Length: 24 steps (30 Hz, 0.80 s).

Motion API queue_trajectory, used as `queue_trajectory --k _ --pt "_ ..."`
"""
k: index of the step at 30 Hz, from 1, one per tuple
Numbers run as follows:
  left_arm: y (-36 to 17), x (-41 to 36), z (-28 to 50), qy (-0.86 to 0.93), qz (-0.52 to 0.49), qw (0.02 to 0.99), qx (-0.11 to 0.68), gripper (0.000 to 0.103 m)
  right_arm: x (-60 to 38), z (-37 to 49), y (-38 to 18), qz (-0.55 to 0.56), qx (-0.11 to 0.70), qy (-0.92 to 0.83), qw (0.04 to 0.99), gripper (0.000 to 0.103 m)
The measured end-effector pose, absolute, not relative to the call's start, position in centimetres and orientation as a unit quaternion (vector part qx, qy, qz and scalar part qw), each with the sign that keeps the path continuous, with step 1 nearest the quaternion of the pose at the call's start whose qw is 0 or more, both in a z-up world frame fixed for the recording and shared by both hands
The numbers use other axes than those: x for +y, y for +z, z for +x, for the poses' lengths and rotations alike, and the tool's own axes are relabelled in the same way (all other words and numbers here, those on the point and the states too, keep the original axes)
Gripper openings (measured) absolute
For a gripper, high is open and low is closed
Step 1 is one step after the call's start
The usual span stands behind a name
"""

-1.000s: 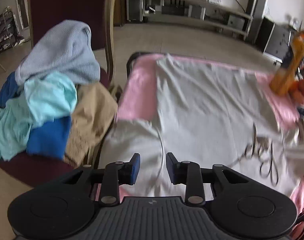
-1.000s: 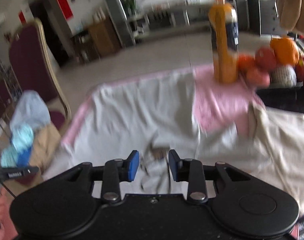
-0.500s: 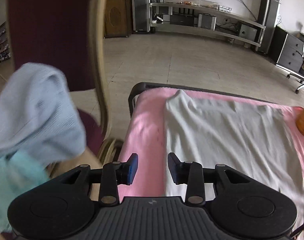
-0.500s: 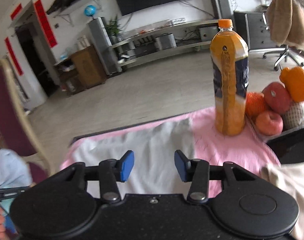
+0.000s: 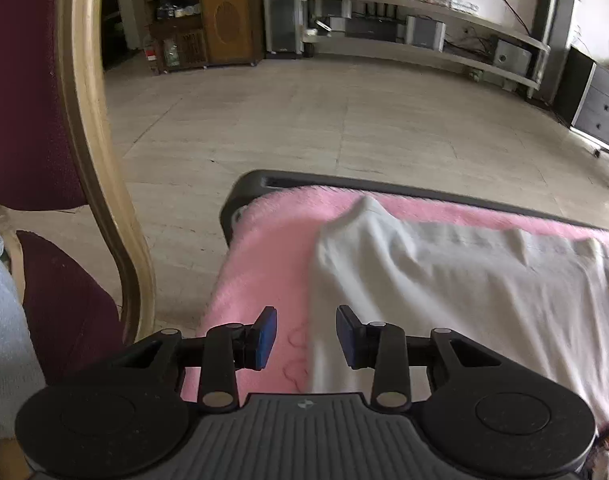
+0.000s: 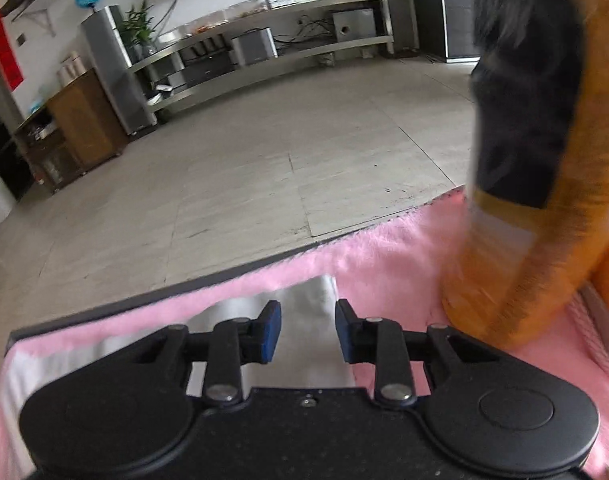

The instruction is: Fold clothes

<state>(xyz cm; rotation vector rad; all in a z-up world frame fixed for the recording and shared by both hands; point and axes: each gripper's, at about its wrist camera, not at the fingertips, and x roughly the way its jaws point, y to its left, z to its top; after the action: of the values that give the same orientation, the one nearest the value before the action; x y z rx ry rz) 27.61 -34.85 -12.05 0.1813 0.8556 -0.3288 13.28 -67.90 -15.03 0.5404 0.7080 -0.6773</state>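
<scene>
Garment of pale grey-white cloth (image 5: 464, 304), spread flat over fluffy pink blanket (image 5: 260, 280) on dark-rimmed table (image 5: 264, 182). Far edge of garment just short of table's far rim, a strip of pink showing beyond it; one far corner puckered up into a small peak. Left edge of garment running toward the camera in the left wrist view, passing between the blue pads.

Left gripper (image 5: 306, 338) low over that left edge, jaws parted with a clear gap, nothing held; left pad above bare pink, right pad above grey-white cloth. Contact with the fabric impossible to judge.

Right gripper (image 6: 308, 330) above the garment's far right corner (image 6: 304, 320), jaws likewise apart by a similar gap, empty. Pale cloth visible between and behind the pads, pink blanket to either side.

Tall orange plastic bottle with dark label (image 6: 532, 184) standing on the blanket just right of the right gripper, close to the lens and blurred.

Maroon upholstered chair with curved gold frame (image 5: 92, 140) beside the table's left end, light blue knitted cloth (image 5: 4, 340) lying on its seat. Beige tiled floor (image 5: 324, 120) beyond, long silver shelf unit (image 5: 424, 12) and brown wooden cabinet (image 5: 208, 28) along the far wall.
</scene>
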Motion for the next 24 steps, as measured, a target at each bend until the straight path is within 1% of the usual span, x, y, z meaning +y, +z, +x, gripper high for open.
queue_trajectory --k 4,5,6,7,8,12,15,17,21,22,24 --pt "-12.3 -33.9 28.6 -0.143 0.064 0.898 0.412 0.036 -68.9 14.6 -17.2 0.247 0.344 -0.339 0.840 0.030" --pt "-12.4 -33.8 28.8 -0.139 0.062 0.897 0.414 0.036 -68.4 14.5 -17.0 0.232 0.338 -0.344 0.845 0.027" --pt "-12.6 -33.6 29.0 -0.135 0.060 0.897 0.416 0.036 -67.9 14.5 -16.8 0.217 0.331 -0.350 0.849 0.024" --pt "-12.7 -33.5 29.2 -0.130 0.058 0.897 0.419 0.036 -67.4 14.4 -16.6 0.202 0.325 -0.355 0.853 0.007" --pt "-12.8 -33.3 29.4 -0.126 0.056 0.897 0.421 0.036 -66.9 14.3 -16.5 0.187 0.319 -0.360 0.857 0.004" --pt "-12.7 -32.9 29.9 -0.122 0.035 0.896 0.426 0.036 -64.9 14.1 -15.8 0.128 0.295 -0.380 0.867 0.004" --pt "-12.6 -33.4 31.6 -0.125 0.014 0.889 0.441 0.037 -63.9 14.9 -16.5 0.101 0.333 -0.383 0.856 0.004" --pt "-12.5 -33.8 32.7 -0.127 0.000 0.884 0.450 0.037 -63.6 15.1 -17.0 0.105 0.348 -0.374 0.853 0.004" --pt "-12.4 -34.6 36.1 -0.141 -0.054 0.866 0.478 0.037 -63.9 14.7 -17.3 0.154 0.346 -0.348 0.858 0.006" --pt "-12.6 -34.8 36.9 -0.144 -0.060 0.860 0.486 0.039 -64.1 14.6 -17.4 0.158 0.345 -0.344 0.858 0.006" --pt "-13.2 -35.3 38.3 -0.148 -0.069 0.848 0.504 0.039 -64.6 14.8 -17.3 0.164 0.344 -0.342 0.859 0.006"
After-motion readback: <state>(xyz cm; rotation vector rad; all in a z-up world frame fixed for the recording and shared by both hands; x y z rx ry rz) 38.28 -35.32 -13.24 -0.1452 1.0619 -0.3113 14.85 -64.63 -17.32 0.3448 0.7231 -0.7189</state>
